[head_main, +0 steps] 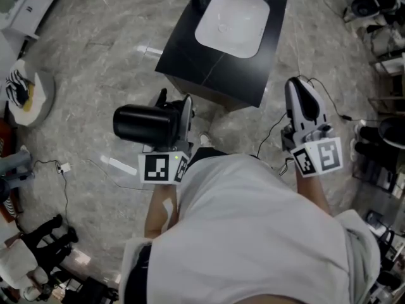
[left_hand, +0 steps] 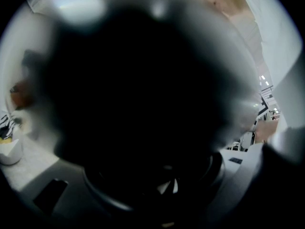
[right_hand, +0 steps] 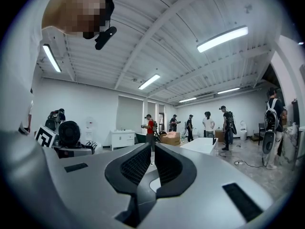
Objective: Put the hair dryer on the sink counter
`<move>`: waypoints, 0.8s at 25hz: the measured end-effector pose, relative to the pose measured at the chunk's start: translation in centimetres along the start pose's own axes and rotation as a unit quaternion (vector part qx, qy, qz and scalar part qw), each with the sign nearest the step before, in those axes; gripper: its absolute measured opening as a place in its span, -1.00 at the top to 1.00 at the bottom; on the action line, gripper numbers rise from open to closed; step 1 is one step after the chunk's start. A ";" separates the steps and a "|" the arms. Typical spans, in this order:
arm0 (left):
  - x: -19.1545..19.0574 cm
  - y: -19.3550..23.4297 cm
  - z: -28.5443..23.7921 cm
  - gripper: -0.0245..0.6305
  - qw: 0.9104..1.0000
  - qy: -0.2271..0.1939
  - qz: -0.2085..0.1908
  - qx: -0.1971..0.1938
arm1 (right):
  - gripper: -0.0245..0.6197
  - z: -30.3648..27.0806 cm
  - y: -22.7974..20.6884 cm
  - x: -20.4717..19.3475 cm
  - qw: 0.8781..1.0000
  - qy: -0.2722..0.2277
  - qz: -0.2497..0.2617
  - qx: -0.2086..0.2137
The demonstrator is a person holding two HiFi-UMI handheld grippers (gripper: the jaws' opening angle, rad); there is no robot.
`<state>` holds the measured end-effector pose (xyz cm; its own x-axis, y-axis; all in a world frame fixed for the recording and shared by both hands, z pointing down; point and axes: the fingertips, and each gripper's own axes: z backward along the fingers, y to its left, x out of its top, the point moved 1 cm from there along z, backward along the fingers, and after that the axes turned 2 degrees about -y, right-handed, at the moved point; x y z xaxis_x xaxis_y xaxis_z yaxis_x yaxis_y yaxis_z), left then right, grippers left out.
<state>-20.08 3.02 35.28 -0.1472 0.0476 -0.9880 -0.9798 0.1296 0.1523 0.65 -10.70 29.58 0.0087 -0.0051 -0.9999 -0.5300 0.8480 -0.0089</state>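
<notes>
A grey marbled floor [head_main: 95,62] is seen. On it, far ahead, a black sink counter [head_main: 209,68] is stood, with a white basin [head_main: 231,21] set in. A white strip [head_main: 120,166] is laid near left.

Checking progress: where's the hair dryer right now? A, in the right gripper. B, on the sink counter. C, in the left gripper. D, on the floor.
C: the head view shows the hair dryer held in the left gripper, short of the sink counter; the right gripper is empty.
</notes>
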 end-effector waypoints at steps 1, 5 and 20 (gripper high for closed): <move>-0.3 0.2 -0.1 0.26 1.000 0.005 0.003 -0.005 | 0.78 -0.4 0.2 0.2 1.000 0.000 0.001 -0.002; -1.2 1.0 -0.4 0.26 1.000 0.014 0.014 -0.020 | 0.78 -1.9 1.2 0.9 1.000 0.001 0.010 -0.009; -2.2 1.8 -0.6 0.26 0.999 0.016 0.028 -0.003 | 0.78 -4.1 2.0 0.4 1.000 0.012 0.013 0.025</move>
<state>-21.59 2.60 37.73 -0.2061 0.0224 -0.9783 -0.9706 0.1221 0.2073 -3.91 -11.15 29.15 -0.0251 0.0050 -0.9997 -0.4870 0.8732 0.0166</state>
